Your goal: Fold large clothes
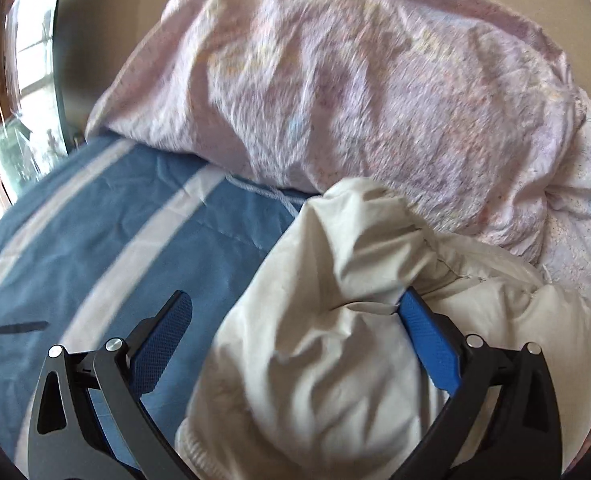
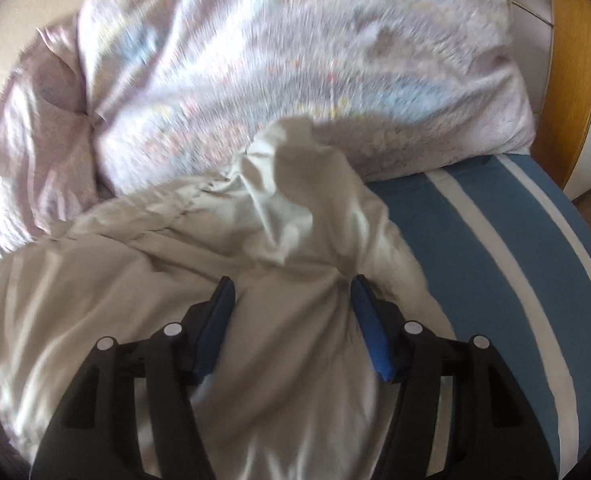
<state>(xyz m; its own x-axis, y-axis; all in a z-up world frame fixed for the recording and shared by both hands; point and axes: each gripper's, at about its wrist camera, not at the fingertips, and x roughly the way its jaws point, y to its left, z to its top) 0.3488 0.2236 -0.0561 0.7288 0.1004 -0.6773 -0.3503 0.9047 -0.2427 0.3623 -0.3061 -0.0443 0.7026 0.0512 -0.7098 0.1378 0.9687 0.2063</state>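
Blue-and-white striped bedding (image 1: 95, 220) carries a cream padded garment (image 1: 335, 340), bunched against a pink floral duvet (image 1: 355, 100). Left tool (image 1: 295, 320) stands apart, only one pad touching fabric. Right tool (image 2: 293, 300) straddles a gathered ridge, seemingly pinching it, probably to lift and spread it.

Legible markings: none.
No text, label, brand, number or sign can be read in either wrist view; the printed pattern on the pink duvet (image 1: 355, 92) is blurred and shows no characters.
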